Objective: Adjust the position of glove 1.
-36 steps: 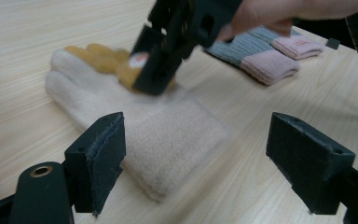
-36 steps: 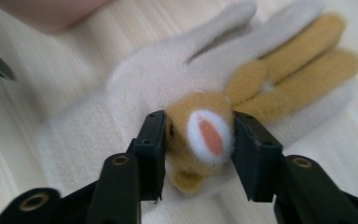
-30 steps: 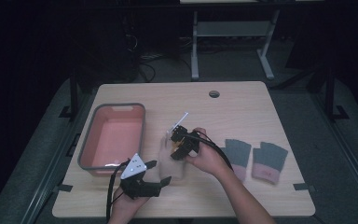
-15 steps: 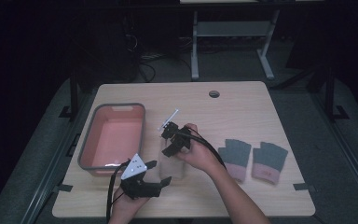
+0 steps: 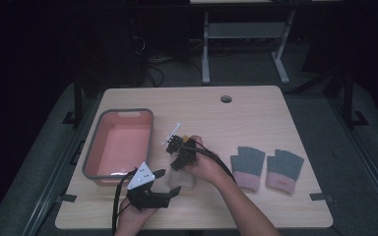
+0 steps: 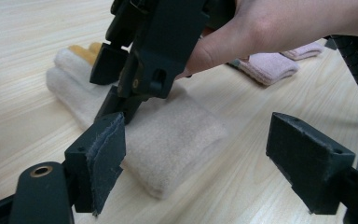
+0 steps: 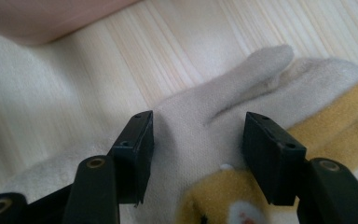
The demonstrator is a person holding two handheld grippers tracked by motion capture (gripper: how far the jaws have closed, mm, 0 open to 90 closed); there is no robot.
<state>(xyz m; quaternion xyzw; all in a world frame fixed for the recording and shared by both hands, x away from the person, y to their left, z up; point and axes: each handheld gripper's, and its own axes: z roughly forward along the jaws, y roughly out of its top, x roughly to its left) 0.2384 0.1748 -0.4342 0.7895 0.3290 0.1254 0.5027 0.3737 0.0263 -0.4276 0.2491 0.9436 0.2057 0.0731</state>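
A cream glove point(image 6: 177, 135) with yellow fingers point(image 7: 335, 112) lies flat near the table's front edge. My right gripper point(image 7: 196, 154) is open and sits low over its palm, one jaw on each side of the thumb base. In the high view the right gripper point(image 5: 177, 161) hovers on the glove point(image 5: 186, 181), held by a hand. My left gripper point(image 6: 205, 163) is open too, its jaws level with the glove's cuff and a short way off. It rests near the front edge point(image 5: 170, 189). In the left gripper view the right gripper point(image 6: 154, 51) presses on the glove's middle.
A pink basin with a grey rim point(image 5: 91, 162) stands left of the grippers, its wall point(image 7: 51, 14) close to the glove. Two grey gloves with pink cuffs point(image 5: 248, 167) point(image 5: 283, 169) lie side by side at the right. A cable hole point(image 5: 226, 99) sits at the table's far edge.
The right gripper has moved a little left and toward the front edge, lowering onto the cream glove. The left gripper has stayed in place.
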